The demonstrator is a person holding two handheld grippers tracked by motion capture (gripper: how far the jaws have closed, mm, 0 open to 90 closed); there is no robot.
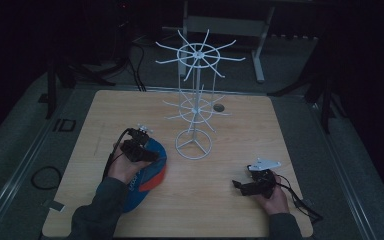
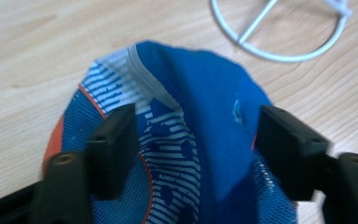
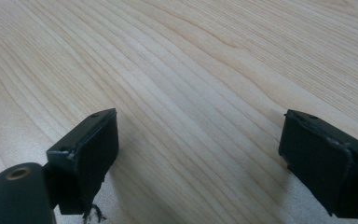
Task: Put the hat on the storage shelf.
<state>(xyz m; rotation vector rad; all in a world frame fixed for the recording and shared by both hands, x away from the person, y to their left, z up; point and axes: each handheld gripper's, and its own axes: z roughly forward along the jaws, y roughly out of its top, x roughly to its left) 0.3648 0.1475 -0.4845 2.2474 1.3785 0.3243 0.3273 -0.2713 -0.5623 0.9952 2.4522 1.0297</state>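
On the wooden table (image 1: pixel 230 210), toward its near-left part, lies a blue cap (image 2: pixel 200 121) with white stripes, mesh panels and an orange edge. The left gripper (image 2: pixel 196 144) is over it with its fingers (image 2: pixel 114 144) spread apart, one on each side of the crown: the cloth rises between them, and the left finger seems to rest against the striped panel (the contact is hard to judge from this angle), while the right finger stands at the cap's blue side. Just beyond the cap sits the ring base of a white wire rack (image 1: pixel 194 90), which stands upright near the table's middle, its spokes bare. Well apart from the cap, near the table's right front, the right gripper (image 3: pixel 200 154) hangs low over bare wood with its fingers (image 3: pixel 88 154) wide apart and nothing between them
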